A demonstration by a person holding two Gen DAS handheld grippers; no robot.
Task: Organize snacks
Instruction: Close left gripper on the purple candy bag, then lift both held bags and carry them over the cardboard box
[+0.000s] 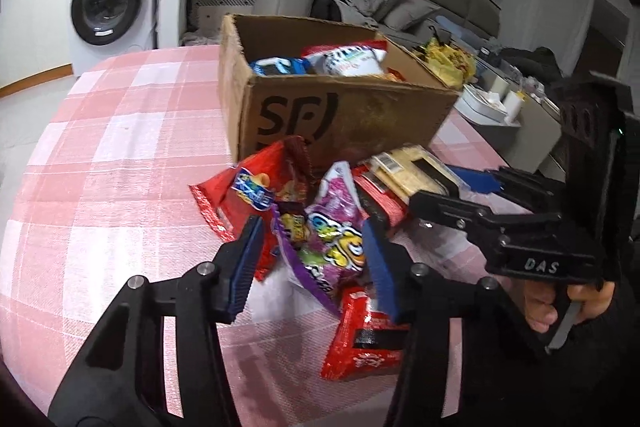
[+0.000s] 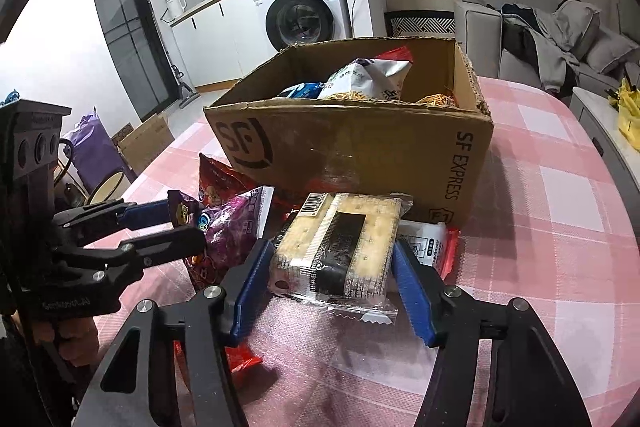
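Observation:
A brown SF cardboard box (image 1: 344, 111) (image 2: 360, 147) stands on the pink checked table and holds a white bag (image 2: 368, 77) and a blue pack (image 1: 280, 67). In front of it lies a pile of snacks. My left gripper (image 1: 312, 263) is open, its blue pads either side of a purple candy bag (image 1: 336, 227) (image 2: 232, 227). My right gripper (image 2: 332, 287) is open around a clear pack of crackers (image 2: 340, 247) (image 1: 412, 171), pads close to its sides. A red bag (image 1: 248, 195) and a red packet (image 1: 360, 339) lie by the left gripper.
The pink checked tablecloth (image 1: 120, 167) (image 2: 552, 227) stretches left and right of the pile. A washing machine (image 2: 300, 11) and a grey sofa (image 2: 560, 39) stand behind. A side surface with a yellow bag (image 1: 448, 61) is beyond the table's right edge.

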